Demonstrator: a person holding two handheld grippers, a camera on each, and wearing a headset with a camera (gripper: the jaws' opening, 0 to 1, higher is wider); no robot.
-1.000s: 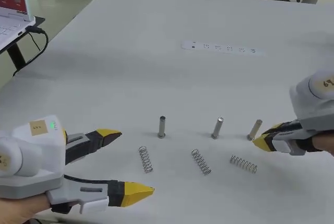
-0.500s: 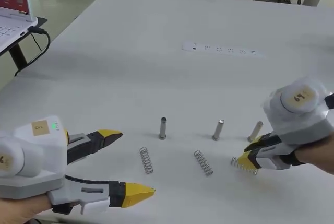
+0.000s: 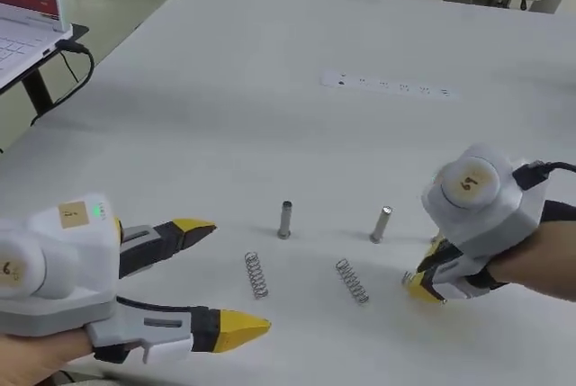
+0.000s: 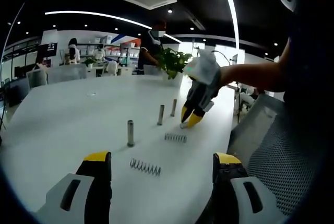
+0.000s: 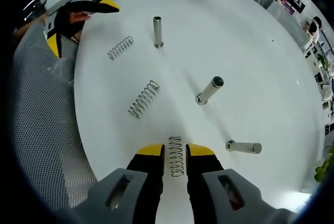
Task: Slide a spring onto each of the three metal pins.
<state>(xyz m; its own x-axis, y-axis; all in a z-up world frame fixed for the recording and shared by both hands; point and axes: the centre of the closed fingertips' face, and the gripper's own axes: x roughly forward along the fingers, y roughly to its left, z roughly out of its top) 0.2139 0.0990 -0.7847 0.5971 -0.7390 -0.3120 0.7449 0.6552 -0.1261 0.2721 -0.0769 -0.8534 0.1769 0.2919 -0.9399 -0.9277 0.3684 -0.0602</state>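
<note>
Closest to you, the right gripper has its jaws narrow, one on each side of the nearest spring, which lies flat on the white table. Small gaps show beside the coil, so I judge it is not pinched yet. This spring is thin wire, surely very light and soft; it may squash, roll or jump away if you squeeze hard. Take it gently across the coils near the middle, leaving one end free for the nearest pin, just beside it. Further on are the middle spring and middle pin, then the far spring and far pin. Farthest, the left gripper hovers with jaws wide, holding nothing.
</note>
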